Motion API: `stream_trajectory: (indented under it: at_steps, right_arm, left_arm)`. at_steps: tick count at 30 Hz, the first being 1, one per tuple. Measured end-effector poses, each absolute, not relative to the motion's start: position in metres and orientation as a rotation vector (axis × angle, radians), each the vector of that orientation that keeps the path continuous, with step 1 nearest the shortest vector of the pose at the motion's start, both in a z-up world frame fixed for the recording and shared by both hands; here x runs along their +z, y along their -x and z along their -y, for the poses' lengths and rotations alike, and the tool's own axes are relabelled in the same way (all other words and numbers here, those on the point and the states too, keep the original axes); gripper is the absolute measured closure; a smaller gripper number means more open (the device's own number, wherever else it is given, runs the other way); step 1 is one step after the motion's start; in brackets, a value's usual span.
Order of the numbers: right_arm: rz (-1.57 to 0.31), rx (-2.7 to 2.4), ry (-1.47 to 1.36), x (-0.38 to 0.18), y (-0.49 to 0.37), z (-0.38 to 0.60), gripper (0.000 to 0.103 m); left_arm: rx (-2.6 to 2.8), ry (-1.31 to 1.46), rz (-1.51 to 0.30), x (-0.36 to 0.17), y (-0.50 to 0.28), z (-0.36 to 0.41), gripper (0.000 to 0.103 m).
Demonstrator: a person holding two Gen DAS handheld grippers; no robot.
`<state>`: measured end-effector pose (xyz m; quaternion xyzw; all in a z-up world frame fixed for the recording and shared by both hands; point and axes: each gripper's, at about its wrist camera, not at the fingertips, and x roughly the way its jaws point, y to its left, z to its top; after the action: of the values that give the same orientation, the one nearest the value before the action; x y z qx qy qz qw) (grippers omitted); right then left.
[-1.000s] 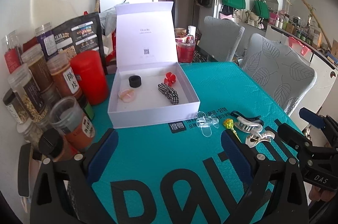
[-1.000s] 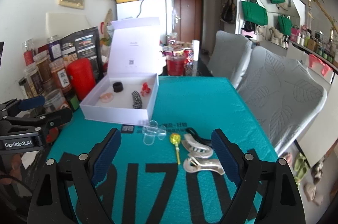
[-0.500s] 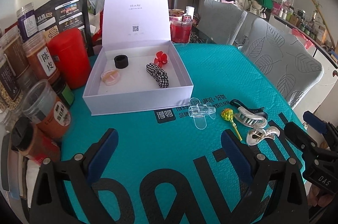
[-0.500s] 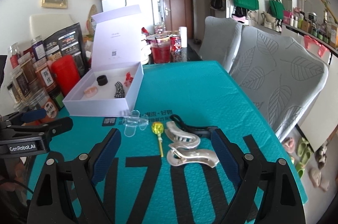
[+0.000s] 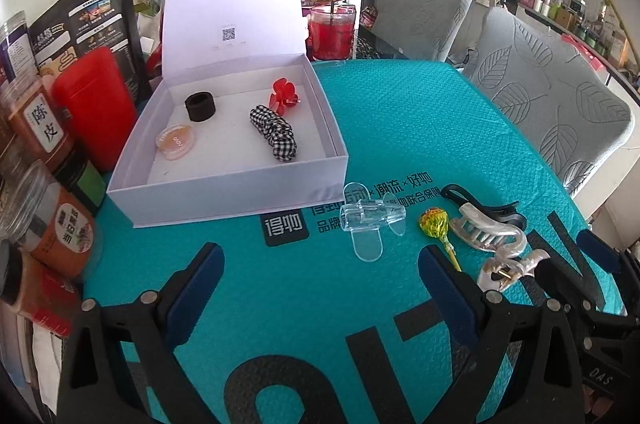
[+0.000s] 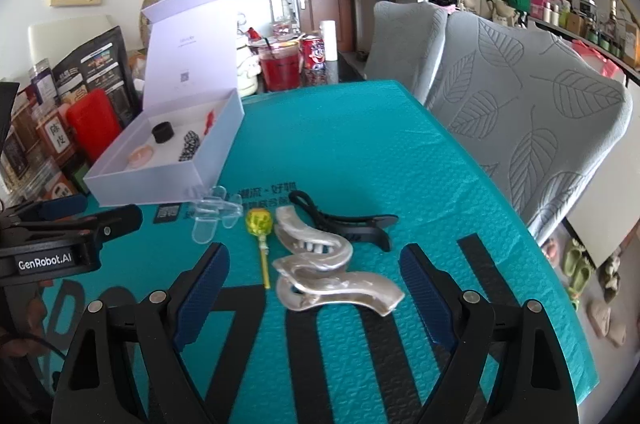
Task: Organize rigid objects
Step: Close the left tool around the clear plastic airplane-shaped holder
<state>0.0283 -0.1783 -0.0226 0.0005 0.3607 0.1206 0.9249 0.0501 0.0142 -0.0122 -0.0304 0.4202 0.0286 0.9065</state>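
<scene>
I count four things already in the open white gift box [image 5: 240, 192]: a black ring [image 5: 200, 107], a round pink case [image 5: 176, 143], a checked scrunchie [image 5: 274, 137] and a red flower clip [image 5: 285, 95]. Five pieces are still out on the teal mat [image 6: 360, 152], in a loose row just near of the box's front wall: a clear plastic clip [image 5: 370, 220], a yellow lollipop [image 6: 260, 224], two pearly claw clips and a black clip [image 6: 352, 224]. So, by my reckoning, a bit under half is done.

My right gripper [image 6: 314, 294] has its fingers spread wide with nothing between the pads; the nearer pearly claw clip [image 6: 340, 290] lies on the mat just far of them, roughly centred in the gap. Its long axis runs left to right across my view, the open toothed end to the left and the flat tail to the right. The farther pearly claw clip [image 6: 312, 238] lies much the same way, touching or overlapping it. The lollipop's stick points toward me, head far.

My left gripper [image 5: 320, 288] is also wide and empty, over bare mat, the clear clip just far and right of it.
</scene>
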Motion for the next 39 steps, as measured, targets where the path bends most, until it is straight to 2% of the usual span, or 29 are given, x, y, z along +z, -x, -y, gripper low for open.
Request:
stream_trajectory:
  at_steps: [12, 27, 28, 29, 30, 32, 37, 39]
  right_arm:
    - [-0.822, 0.217, -0.014, -0.050, -0.036, 0.202, 0.015]
    - [-0.810, 0.284, -0.084, -0.050, -0.067, 0.208, 0.015]
    - [-0.803, 0.294, -0.076, -0.048, -0.069, 0.205, 0.015]
    - [-0.797, 0.301, -0.070, -0.047, -0.070, 0.203, 0.015]
    - [-0.790, 0.311, -0.065, -0.046, -0.071, 0.201, 0.015]
    - [-0.778, 0.339, -0.061, -0.045, -0.074, 0.195, 0.015]
    - [-0.774, 0.401, -0.063, -0.046, -0.081, 0.180, 0.015]
    - [-0.777, 0.412, -0.067, -0.048, -0.084, 0.176, 0.019]
  left_arm:
    - [0.089, 0.027, -0.920, -0.040, -0.091, 0.006, 0.004]
    - [0.109, 0.042, -1.036, -0.077, -0.140, 0.013, 0.004]
    - [0.094, 0.049, -1.043, -0.080, -0.141, 0.013, 0.006]
    - [0.072, 0.060, -1.033, -0.080, -0.141, 0.013, 0.012]
    - [0.070, 0.056, -1.017, -0.079, -0.139, 0.013, 0.028]
    - [0.038, 0.046, -1.000, -0.077, -0.136, 0.015, 0.043]
    - [0.004, 0.041, -1.007, -0.077, -0.127, 0.011, 0.043]
    - [-0.010, 0.052, -1.013, -0.075, -0.121, 0.007, 0.043]
